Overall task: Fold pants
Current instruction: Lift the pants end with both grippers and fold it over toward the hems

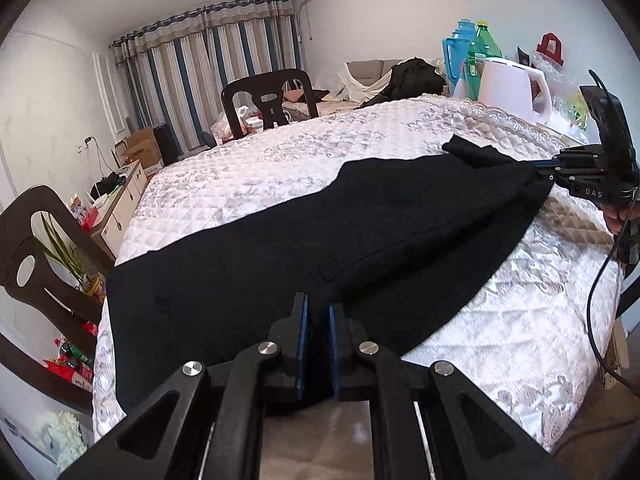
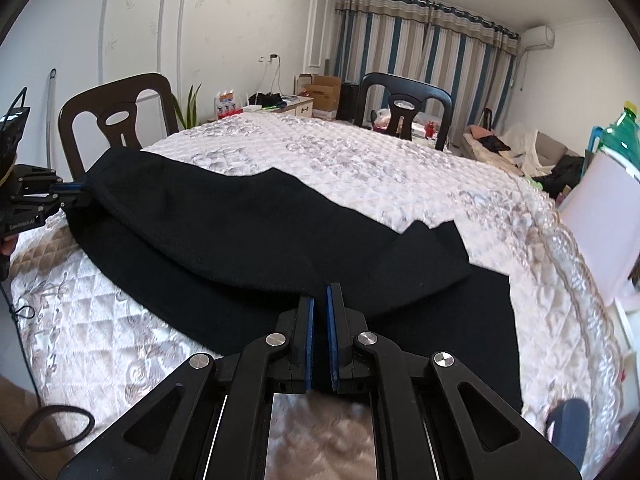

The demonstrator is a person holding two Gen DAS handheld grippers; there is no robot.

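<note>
Blue-padded fingers fill the foreground: the left claw (image 1: 318, 312) is nipping the near hem of the black pants (image 1: 280, 240), pads drawn close on the cloth at the bench's (image 1: 500, 340) near edge. Over at the far end the right claw (image 2: 320, 306) does the same, pinching the edge of the upper layer. Between them the pants stretch along the quilted bench, one fold already lying over the lower layer, so this looks like the lengthwise fold being carried. Next, I'd say, both claws must travel together and lay the edge down square before letting go. Both reach in low and nearly level, a white kettle (image 1: 516, 88) standing well apart at the far corner.
</note>
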